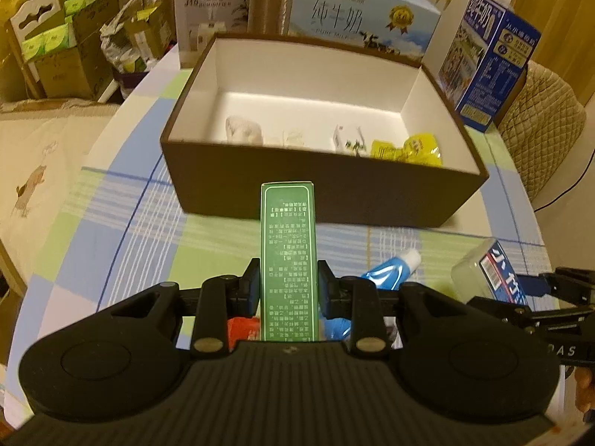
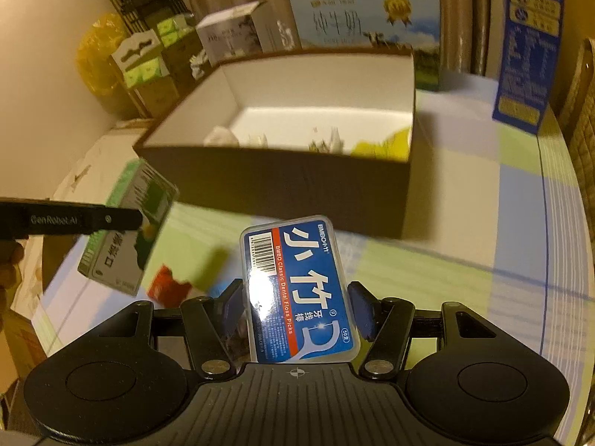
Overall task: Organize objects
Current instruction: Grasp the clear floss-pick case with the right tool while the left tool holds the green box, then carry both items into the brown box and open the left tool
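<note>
While both items were clear of the table (image 1: 111,200), left hand-held gripper (image 1: 288,278) was clamped almost fully shut on narrow green carton (image 1: 288,256), pads pinching its long sides near the lower end so that most of its length stuck out toward upper centre of the frame. Right hand-held gripper (image 2: 297,304) was about half open yet gripping, pads pressed on both long edges of the wider clear floss-pick case (image 2: 299,290), blue label facing the camera. Seemingly held that way so each could be tipped over the near wall of the brown open box (image 1: 323,193), which filled the middle of both views. Already lying along the box's near inner edge: yellow packets (image 1: 407,148) at right, white sachets (image 1: 243,130) at left. Left behind low in the left wrist view: blue tube (image 1: 394,269) and red packet (image 1: 243,330), probably next. Milk cartons (image 1: 362,11) stood behind the box, likely not part of the sorting.
</note>
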A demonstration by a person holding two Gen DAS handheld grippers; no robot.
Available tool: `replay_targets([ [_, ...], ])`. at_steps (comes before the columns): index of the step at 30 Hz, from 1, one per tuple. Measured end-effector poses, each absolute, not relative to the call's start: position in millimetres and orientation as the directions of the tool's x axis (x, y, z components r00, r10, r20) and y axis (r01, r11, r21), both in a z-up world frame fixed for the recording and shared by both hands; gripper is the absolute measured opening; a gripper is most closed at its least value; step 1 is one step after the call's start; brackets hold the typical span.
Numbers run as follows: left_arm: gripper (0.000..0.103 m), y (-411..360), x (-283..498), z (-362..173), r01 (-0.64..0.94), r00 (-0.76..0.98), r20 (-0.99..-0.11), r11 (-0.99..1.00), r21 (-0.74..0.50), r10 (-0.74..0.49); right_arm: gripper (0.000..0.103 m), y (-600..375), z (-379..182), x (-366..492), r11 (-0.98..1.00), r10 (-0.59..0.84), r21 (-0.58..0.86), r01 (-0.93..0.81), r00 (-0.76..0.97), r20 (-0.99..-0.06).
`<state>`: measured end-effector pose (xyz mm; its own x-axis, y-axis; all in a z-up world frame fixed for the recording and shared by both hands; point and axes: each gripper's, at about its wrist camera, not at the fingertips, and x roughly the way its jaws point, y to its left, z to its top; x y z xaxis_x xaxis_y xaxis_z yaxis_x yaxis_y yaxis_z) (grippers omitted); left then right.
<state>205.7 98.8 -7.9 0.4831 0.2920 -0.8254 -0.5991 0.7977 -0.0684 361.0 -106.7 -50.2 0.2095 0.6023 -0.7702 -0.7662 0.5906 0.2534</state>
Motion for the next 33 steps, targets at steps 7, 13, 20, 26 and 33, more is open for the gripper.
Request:
replay_targets([
  [7,0.025,106.1,221.4,4.2,-0.570,0.515,-0.809,0.818,-0.075,0.284,0.057,-85.9,-30.8,380.6,0.580,0.636,0.257,-0.773,0.233,-0.736],
  [13,0.025,114.3,235.9,16.9,-0.546,0.542,-0.789,0.835,-0.071,0.288,0.057,-69.6,-18.0,395.8,0.574,0.659,0.264,-0.775,0.245,-0.711],
  [20,0.025,129.8,251.3,34.7,-0.529,0.576,-0.759,0.846,-0.063,0.304,0.057,-54.4,-10.5,418.3,0.581,0.667,0.267,-0.769,0.263,-0.697],
  [26,0.025,146.3,269.9,44.0,-0.522,0.594,-0.738,0.851,-0.049,0.321,0.057,-40.8,-9.3,439.2,0.591,0.667,0.268,-0.761,0.273,-0.694],
  [33,0.025,167.3,296.3,43.6,-0.517,0.595,-0.733,0.855,-0.035,0.330,0.057,-21.2,-13.7,465.0,0.605,0.654,0.262,-0.752,0.281,-0.703],
])
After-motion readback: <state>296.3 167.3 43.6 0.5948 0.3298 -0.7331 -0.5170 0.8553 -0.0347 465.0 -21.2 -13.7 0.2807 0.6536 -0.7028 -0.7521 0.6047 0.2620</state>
